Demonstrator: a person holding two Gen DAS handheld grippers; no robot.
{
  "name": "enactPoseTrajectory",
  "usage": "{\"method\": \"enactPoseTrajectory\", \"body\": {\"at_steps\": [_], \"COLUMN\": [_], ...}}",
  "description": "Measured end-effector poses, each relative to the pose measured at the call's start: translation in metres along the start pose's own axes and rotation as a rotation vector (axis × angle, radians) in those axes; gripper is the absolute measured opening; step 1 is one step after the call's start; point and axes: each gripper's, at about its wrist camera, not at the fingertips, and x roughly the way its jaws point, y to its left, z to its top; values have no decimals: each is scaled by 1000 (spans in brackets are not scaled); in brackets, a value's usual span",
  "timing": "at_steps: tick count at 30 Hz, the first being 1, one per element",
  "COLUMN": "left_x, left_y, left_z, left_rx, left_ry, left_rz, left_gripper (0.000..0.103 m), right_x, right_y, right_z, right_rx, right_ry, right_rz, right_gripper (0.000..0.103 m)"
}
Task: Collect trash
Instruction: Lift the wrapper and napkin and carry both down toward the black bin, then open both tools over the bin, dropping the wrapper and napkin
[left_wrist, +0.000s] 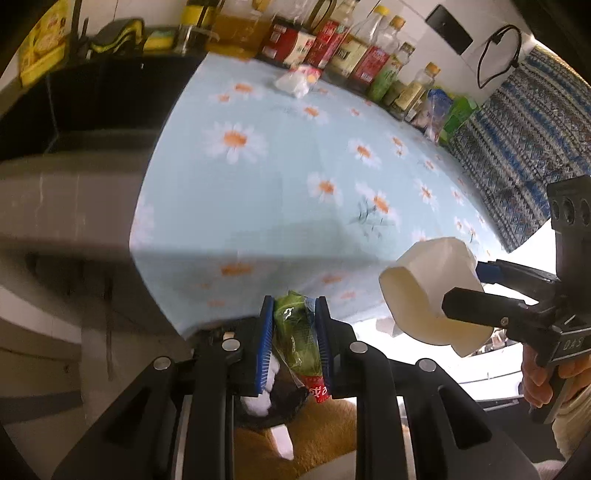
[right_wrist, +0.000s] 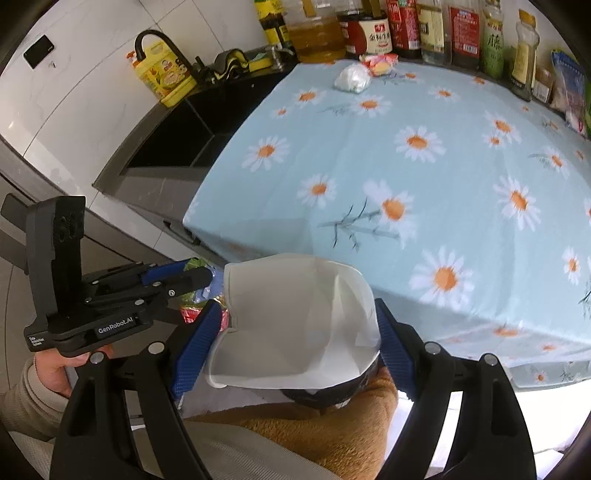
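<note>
1. While the left gripper (left_wrist: 294, 325) is clamped tight on a green snack wrapper (left_wrist: 297, 328) at 6 o'clock in its view, just off the table's near edge, the thin film could slide out if the hand tilts further.
2. Held wide, the right gripper (right_wrist: 295, 343) squeezes a white paper cup (right_wrist: 295, 317) by its walls; it is already dented, and more pressure may crush it and let it pop free.
3. Both loads hang over the person's lap, not above any bin, so a drop would land on clothing or the floor.
4. Still uncollected, a crumpled white wad (right_wrist: 352, 79) and a red-yellow wrapper (right_wrist: 380, 62) lie at 12 o'clock on the daisy tablecloth (right_wrist: 443, 177), just beside the bottles (right_wrist: 436, 26); a careless reach could topple one.
</note>
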Motion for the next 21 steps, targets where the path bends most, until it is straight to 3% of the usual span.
{"method": "enactPoseTrajectory", "body": {"at_steps": [21], "left_x": [75], "left_y": [43], "left_z": [-75], "left_rx": [-146], "left_ry": [238], "left_rz": [14], "left_gripper": [21], "right_x": [73], "right_y": [-14], "right_z": [-65], "right_rx": [42], "right_ry": [200], "right_rz": [14], "right_gripper": [81]}}
